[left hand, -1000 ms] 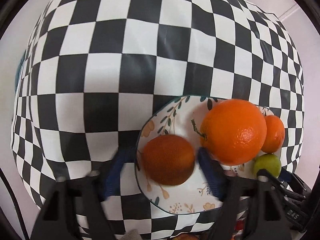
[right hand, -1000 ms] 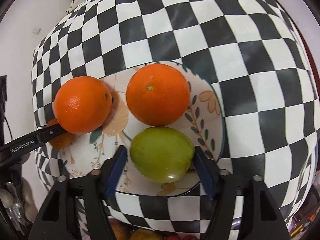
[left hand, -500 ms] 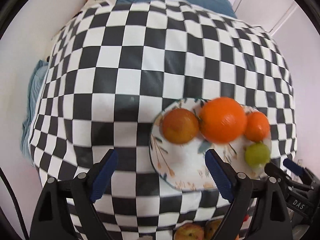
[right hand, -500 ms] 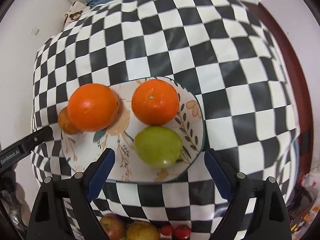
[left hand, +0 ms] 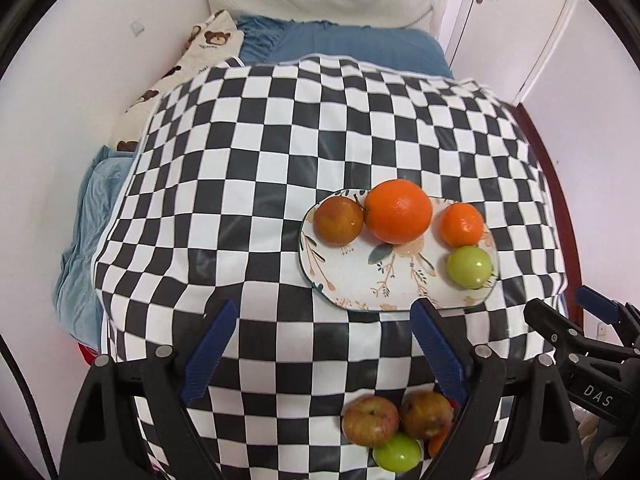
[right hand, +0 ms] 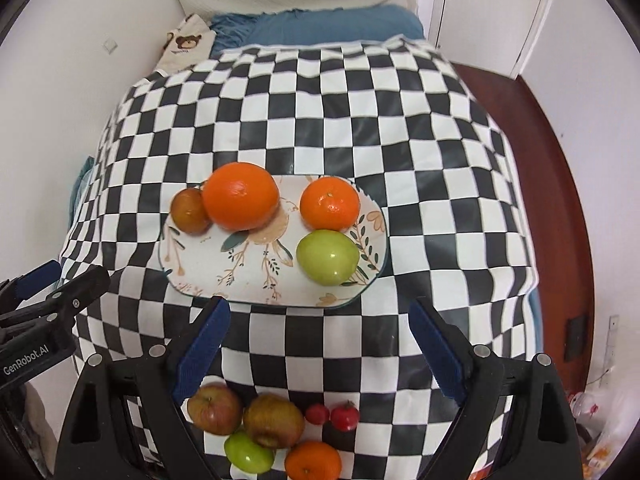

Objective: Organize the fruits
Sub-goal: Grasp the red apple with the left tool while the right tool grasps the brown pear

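A floral oval plate (left hand: 360,280) (right hand: 208,276) lies on the checkered cloth. It carries a brownish-red apple (left hand: 338,221) (right hand: 189,211), a big orange (left hand: 398,211) (right hand: 240,196), a small orange (left hand: 462,225) (right hand: 330,203) and a green apple (left hand: 469,267) (right hand: 327,257). My left gripper (left hand: 320,344) hovers open above the cloth in front of the plate, nothing between its blue pads. My right gripper (right hand: 318,344) is likewise open and empty, high above the plate's near edge. Loose fruit lies nearer me: apples (left hand: 370,420) (right hand: 214,408), a green one (right hand: 248,456), an orange (right hand: 312,462), small red fruits (right hand: 344,416).
The checkered cloth (left hand: 260,160) (right hand: 420,160) covers the table. Behind it are a bed with blue bedding (left hand: 340,40), a bear-print pillow (left hand: 208,44) and a white door (left hand: 520,20). Reddish floor (right hand: 560,160) shows at the right. Each gripper shows at the edge of the other's view.
Both grippers have opened off the fruit and risen away from the plate: the left let go of the brownish-red apple, the right of the green apple. Both fruits now rest on the plate.
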A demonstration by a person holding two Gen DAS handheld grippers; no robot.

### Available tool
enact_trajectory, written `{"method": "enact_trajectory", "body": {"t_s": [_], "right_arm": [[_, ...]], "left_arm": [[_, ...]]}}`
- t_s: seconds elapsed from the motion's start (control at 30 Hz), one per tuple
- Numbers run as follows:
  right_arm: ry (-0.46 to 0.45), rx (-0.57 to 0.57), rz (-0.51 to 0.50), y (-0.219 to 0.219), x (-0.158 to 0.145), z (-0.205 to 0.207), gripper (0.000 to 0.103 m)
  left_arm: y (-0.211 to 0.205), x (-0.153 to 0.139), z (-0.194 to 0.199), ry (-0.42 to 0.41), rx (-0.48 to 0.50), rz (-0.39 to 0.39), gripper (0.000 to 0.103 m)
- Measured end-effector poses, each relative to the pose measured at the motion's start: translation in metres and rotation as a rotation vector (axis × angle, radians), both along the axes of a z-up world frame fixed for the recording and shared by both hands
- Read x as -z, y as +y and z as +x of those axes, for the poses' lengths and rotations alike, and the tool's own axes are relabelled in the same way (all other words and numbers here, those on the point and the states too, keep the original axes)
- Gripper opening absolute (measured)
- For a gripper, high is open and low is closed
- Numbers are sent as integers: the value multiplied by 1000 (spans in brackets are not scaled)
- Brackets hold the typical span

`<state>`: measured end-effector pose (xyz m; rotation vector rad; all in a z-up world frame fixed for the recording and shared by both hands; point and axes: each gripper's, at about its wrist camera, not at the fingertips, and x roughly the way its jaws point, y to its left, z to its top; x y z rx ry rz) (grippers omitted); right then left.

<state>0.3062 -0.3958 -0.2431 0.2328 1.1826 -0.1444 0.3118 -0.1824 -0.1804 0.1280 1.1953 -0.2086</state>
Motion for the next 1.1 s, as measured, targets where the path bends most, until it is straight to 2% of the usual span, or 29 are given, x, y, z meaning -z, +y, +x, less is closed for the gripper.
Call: {"method": "enact_trajectory", "body": {"t_s": [0.4, 0.53, 0.63, 0.7, 0.8, 0.97, 1.1], "right_arm": [[-111, 17, 8, 11, -50, -59, 93], [-137, 27, 34, 12, -58, -73, 93], [-135, 37, 72, 11, -54, -80, 93], [-104, 44, 103, 8, -41, -83, 93], [-32, 52, 176, 2, -12, -86, 93], [97, 72, 306, -9, 47, -92, 93], [148, 104, 387, -16, 85, -99, 92]], "left_arm": [[8, -39, -53, -112, 8, -14, 89], [7, -42, -64, -112, 6, -22, 89], [7, -37, -70, -86, 7, -36, 89], [5, -24, -72, -43, 27, -33, 90], [2, 2, -75, 24, 52, -12, 96], [-10, 71, -73, 207, 89, 26, 96], [-12, 123, -72, 351, 59, -1, 96]]}}
